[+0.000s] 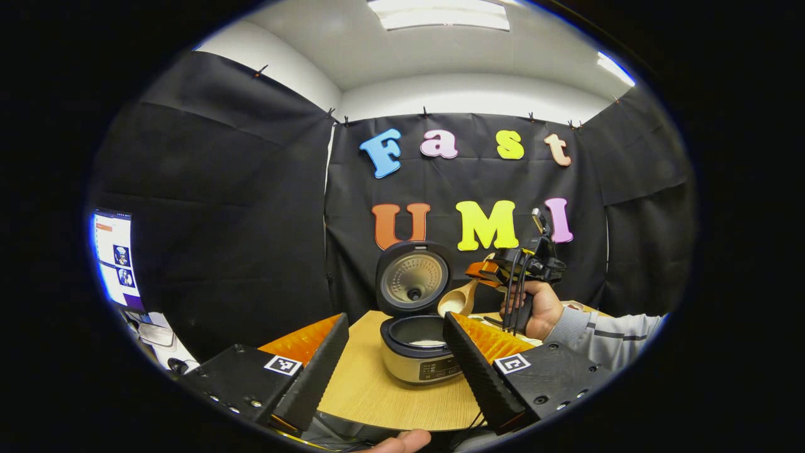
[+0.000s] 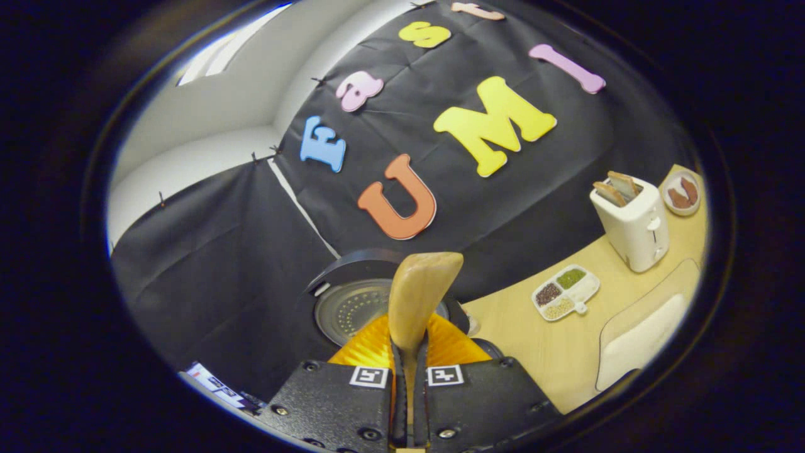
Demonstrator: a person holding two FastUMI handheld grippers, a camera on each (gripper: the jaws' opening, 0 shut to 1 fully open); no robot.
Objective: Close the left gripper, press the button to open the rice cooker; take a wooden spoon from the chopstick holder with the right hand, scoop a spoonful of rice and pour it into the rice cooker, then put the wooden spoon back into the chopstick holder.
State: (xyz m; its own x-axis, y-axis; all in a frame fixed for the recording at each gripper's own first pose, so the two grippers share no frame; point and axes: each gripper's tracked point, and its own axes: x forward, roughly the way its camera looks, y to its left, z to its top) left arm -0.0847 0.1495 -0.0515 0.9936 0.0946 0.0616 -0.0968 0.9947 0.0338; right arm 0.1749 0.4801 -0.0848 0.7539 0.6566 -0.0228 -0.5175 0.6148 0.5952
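Left gripper view: looks across the round wooden table (image 1: 390, 396) at the rice cooker (image 1: 420, 355), centre, with lid (image 1: 413, 277) standing upright and open at its far side.
Left gripper (image 1: 393, 352): released, fingers spread well apart, one to each side of the cooker, touching nothing.
Rice cooker pot: some white rice (image 1: 427, 343) already lying at the bottom.
Right gripper (image 1: 497, 272): held up by a hand (image 1: 534, 308) to the right of the cooker, above table level.
Wooden spoon (image 1: 458, 300): in the right gripper, bowl pointing left toward the cooker, just right of the open lid and above the pot's right rim; white rice visible in the bowl.
Right gripper view: right gripper (image 2: 410, 358) clenched on the wooden spoon (image 2: 416, 302), both fingers pressing the handle, back of the bowl rising toward the camera, open lid (image 2: 352, 302) just beyond it.
Far right of table: white toaster (image 2: 632, 223) with bread, a divided dish of grains (image 2: 565, 292) near it.
Chopstick holder: not made out.
Step in hand (a judgement): carrying the loaded spoon over the pot to pour.
Doing it well: bring the bowl fully past the near rim before tipping; roll slowly so grains fall inside, not on the rim; keep clear of the upright lid; keep the grip firm on the handle, and the left gripper back.
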